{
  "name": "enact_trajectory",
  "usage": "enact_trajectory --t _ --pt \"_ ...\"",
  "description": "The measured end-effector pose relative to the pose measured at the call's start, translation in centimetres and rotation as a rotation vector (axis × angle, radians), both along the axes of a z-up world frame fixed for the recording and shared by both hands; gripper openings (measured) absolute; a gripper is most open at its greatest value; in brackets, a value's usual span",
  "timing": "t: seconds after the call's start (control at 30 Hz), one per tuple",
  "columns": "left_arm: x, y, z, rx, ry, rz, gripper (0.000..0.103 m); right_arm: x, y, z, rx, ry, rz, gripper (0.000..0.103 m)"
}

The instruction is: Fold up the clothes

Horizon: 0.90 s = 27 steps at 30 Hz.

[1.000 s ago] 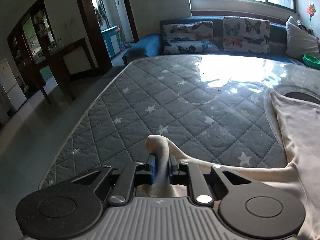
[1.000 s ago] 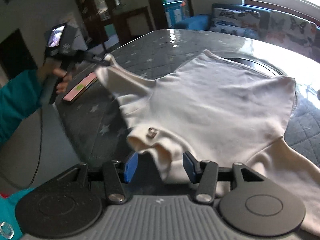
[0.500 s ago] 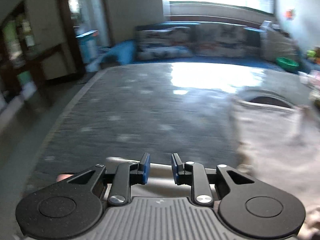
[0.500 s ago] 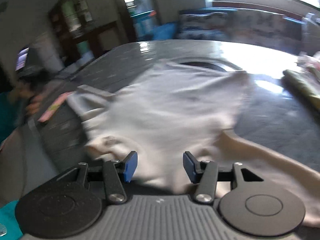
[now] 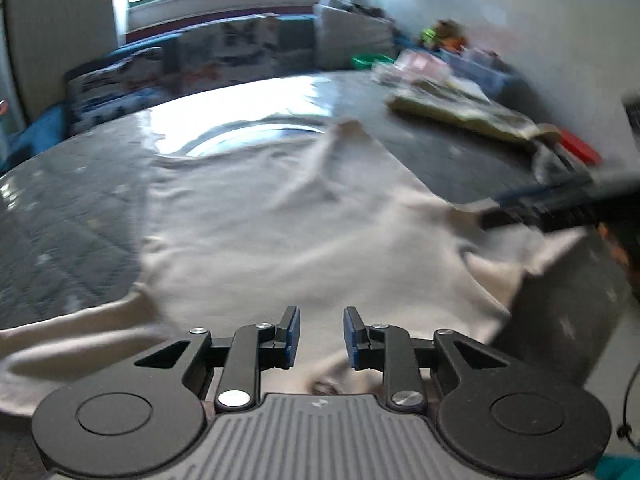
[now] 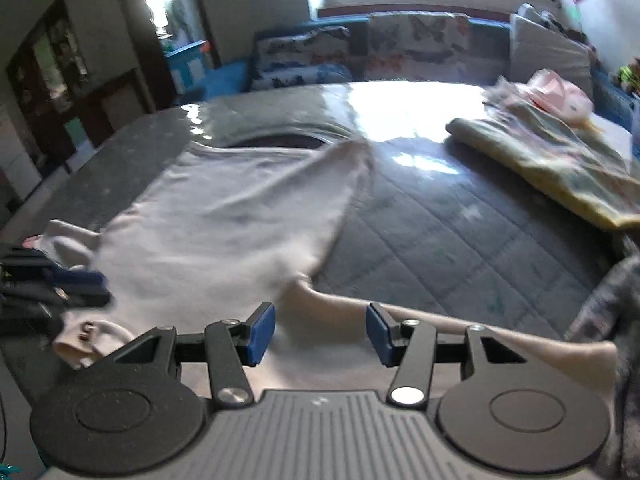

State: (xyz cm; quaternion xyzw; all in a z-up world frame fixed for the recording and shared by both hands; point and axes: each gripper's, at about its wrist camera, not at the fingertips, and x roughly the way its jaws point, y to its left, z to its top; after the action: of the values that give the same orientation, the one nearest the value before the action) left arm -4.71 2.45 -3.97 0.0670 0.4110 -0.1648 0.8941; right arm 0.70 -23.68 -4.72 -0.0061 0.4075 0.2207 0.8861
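Now my left gripper hangs part open over the cream shirt's body, pads apart, gripping nothing. My right gripper stands wider, also empty, with a sleeve running crosswise just beyond its fingertips. From both tools the shirt stretches away across the quilted mattress, hem farthest; the right is nearer that sleeve.

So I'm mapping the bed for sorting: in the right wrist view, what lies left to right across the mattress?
Left claw → cream garment → bare quilted mattress → folded yellow-green cloth.
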Motion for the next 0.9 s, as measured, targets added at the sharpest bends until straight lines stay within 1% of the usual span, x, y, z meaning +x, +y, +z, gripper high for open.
enact_trajectory --t 0.1,0.17,0.2,0.3,0.4,0.47,0.53,0.73,0.9 --pt "-0.9 -1.8 -1.1 0.031 0.014 -0.051 0.029 0.2 1.2 -0.8 -0.023 0.003 0.023 0.051" --pt "-1.6 -2.4 -1.3 0.072 -0.019 -0.073 0.03 0.7 1.5 -1.6 -0.04 0.017 0.01 0.051" --pt "-1.8 -2.3 -1.3 0.077 -0.023 -0.081 0.031 0.8 1.5 -1.8 -0.048 0.011 0.002 0.051" --pt "-1.8 -2.0 -1.1 0.066 -0.021 -0.089 0.031 0.0 0.7 -1.1 -0.048 -0.009 -0.006 0.051" --pt "-1.4 -1.6 -0.5 0.036 -0.023 -0.081 0.034 -1.7 -1.3 -0.1 -0.024 -0.02 -0.036 0.051" --pt "-1.4 -1.7 0.0 0.033 -0.039 -0.085 0.04 -3.2 -3.0 0.3 -0.031 -0.022 -0.087 0.051" --pt "-1.2 -2.0 0.4 0.028 -0.051 -0.09 0.043 -4.3 -5.2 0.5 -0.029 -0.014 -0.143 0.051" --pt "-0.8 -3.2 0.2 0.022 -0.045 -0.115 0.045 -6.7 -10.7 -0.4 -0.035 0.021 -0.345 0.05" --pt "-0.9 -4.3 -0.1 0.026 -0.039 -0.138 0.048 -7.5 -13.5 -1.0 0.013 0.027 -0.469 0.049"
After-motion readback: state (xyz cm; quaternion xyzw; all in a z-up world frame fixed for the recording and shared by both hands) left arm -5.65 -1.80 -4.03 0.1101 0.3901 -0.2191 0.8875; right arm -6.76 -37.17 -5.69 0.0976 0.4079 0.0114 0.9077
